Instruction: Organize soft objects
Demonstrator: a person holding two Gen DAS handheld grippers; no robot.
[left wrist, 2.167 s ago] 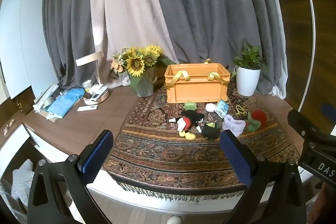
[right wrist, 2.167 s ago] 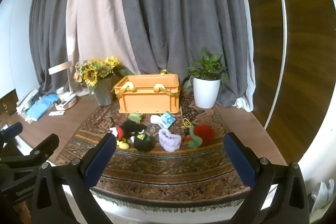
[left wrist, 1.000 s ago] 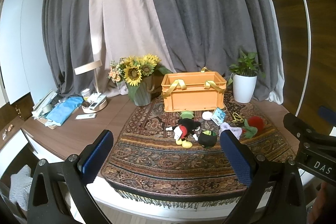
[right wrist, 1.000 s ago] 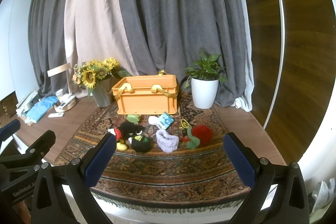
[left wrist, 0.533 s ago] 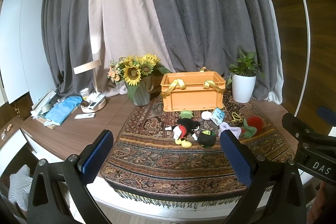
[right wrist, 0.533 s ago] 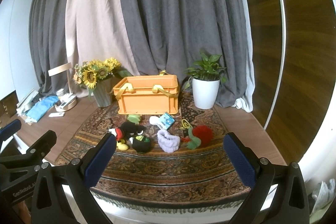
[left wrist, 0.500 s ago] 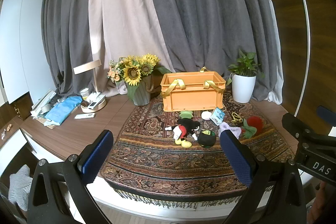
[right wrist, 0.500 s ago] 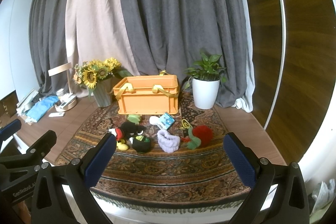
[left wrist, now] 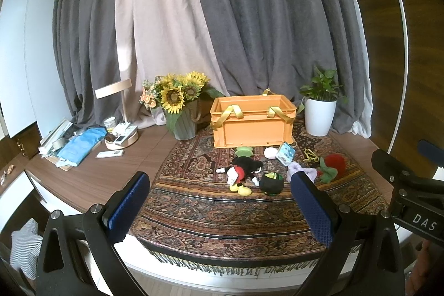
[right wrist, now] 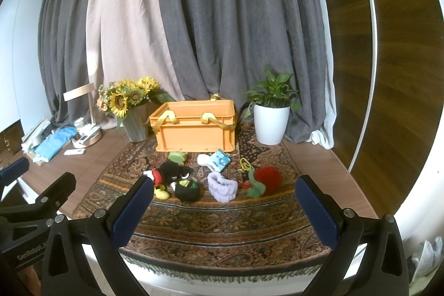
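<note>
An orange crate (left wrist: pixel 252 121) (right wrist: pixel 195 126) with yellow straps stands at the back of a patterned rug (left wrist: pixel 222 210). In front of it lie soft toys: a black and red mouse plush (left wrist: pixel 241 173) (right wrist: pixel 169 174), a black and green pouch (left wrist: pixel 272 183) (right wrist: pixel 187 190), a lilac knitted piece (right wrist: pixel 222 187), a red and green plush (right wrist: pixel 265 179), a green toy (right wrist: pixel 177 156) and a white and blue one (right wrist: pixel 215 161). My left gripper (left wrist: pixel 220 203) and right gripper (right wrist: pixel 224 208) are both open and empty, held before the table's front edge.
A sunflower vase (left wrist: pixel 180 107) stands left of the crate, a white potted plant (right wrist: pixel 270 113) right of it. A lamp, blue cloth (left wrist: pixel 82 142) and small items sit on the wooden top at the left. Grey curtains hang behind.
Both views have shifted slightly; the table scene sits a little lower and farther than 2.2 s ago. No object has moved. Both grippers stay open.
</note>
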